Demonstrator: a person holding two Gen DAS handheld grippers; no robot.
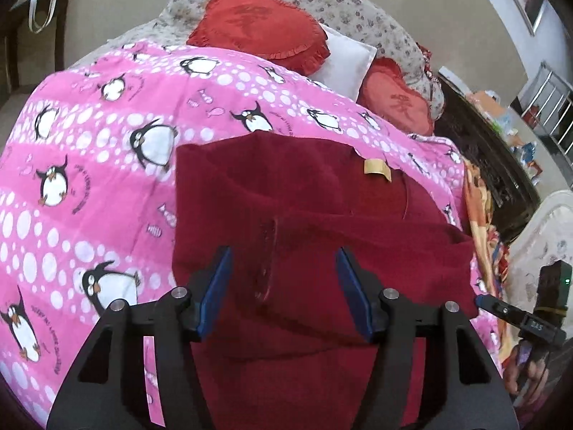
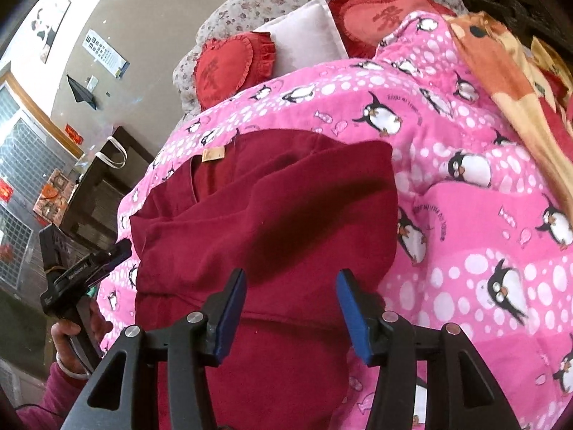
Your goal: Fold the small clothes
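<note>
- We cannot see the near end of the dark red garment (image 1: 286, 215); it runs beneath both sets of jaws.
- Left gripper (image 1: 283, 286): jaws spread, clasping nothing, garment beyond and below them.
- Right gripper (image 2: 292, 308): jaws likewise apart over the cloth, unclenched.
- A tan label (image 1: 378, 169) lies far beyond the jaws.
- The garment rests on a pink penguin quilt (image 1: 89, 165); red cushions (image 1: 258, 28) lie beyond.
</note>
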